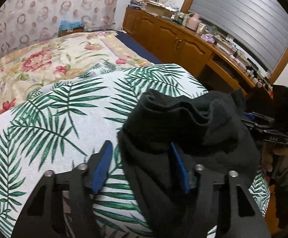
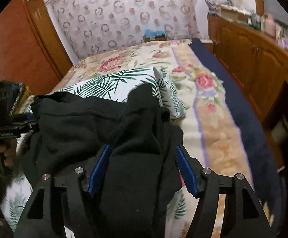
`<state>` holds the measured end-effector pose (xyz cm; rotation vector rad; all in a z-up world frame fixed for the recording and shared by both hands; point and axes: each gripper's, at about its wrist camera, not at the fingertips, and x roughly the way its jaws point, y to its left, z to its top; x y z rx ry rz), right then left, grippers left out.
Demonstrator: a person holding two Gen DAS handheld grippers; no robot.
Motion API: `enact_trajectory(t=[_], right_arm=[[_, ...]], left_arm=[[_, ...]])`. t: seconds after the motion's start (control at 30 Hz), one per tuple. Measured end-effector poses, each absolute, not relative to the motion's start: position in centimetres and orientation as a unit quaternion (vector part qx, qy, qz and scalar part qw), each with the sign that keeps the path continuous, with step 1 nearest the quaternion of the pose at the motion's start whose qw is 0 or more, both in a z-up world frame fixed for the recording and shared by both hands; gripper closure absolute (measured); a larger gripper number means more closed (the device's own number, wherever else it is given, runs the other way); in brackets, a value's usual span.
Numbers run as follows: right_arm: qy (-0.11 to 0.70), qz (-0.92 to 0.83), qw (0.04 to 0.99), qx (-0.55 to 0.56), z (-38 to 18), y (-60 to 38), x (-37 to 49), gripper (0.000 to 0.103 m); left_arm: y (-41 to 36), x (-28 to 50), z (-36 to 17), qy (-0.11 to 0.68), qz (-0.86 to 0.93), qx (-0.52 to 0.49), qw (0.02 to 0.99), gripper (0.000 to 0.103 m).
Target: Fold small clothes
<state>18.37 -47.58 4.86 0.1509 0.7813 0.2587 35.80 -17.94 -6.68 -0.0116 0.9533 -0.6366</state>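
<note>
Palm-print cloth [image 1: 44, 130], both claws tilted down, black garment [image 1: 183, 123] between open jaws

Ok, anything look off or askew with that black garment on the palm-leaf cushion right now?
Yes: the black garment is bunched into rumpled ridges on the palm-leaf cushion, not flat or squarely folded. It drapes over one blue pad of the left gripper, and lies loose between the open jaws of the right gripper. No damage visible.

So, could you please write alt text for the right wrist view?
A black garment lies bunched on a palm-leaf print cushion, between the blue pads of the open right gripper. Behind it is a floral bedspread.
</note>
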Motion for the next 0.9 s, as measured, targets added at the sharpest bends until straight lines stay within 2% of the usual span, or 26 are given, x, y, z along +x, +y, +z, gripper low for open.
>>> enact_trajectory(t=[0.2,0.3,0.4,0.47,0.53,0.9], right_arm=[[0.388,0.139,0.907,0.091,4.7,-47.9,18.5,0.037],[0.386,0.142,0.908,0.078,5.0,-47.2,18.2,0.049],[0.387,0.142,0.909,0.063,5.2,-46.6,18.1,0.055],[0.380,0.160,0.909,0.057,5.3,-46.4,17.9,0.079],[0.374,0.157,0.913,0.038,5.4,-45.9,17.5,0.084],[0.305,0.154,0.940,0.009,7.8,-44.7,15.0,0.088]], left_arm=[[-18.3,35.5,-6.7,0.452,-0.314,-0.018,0.835,0.067],[-18.3,35.3,-6.6,0.453,-0.317,-0.023,0.833,0.074],[-18.4,35.0,-6.1,0.451,-0.324,-0.031,0.831,0.084],[-18.4,34.8,-5.7,0.443,-0.326,-0.031,0.834,0.088],[-18.5,34.0,-5.0,0.428,-0.330,-0.026,0.841,0.089],[-16.7,30.3,1.1,0.337,-0.336,-0.030,0.879,0.090]])
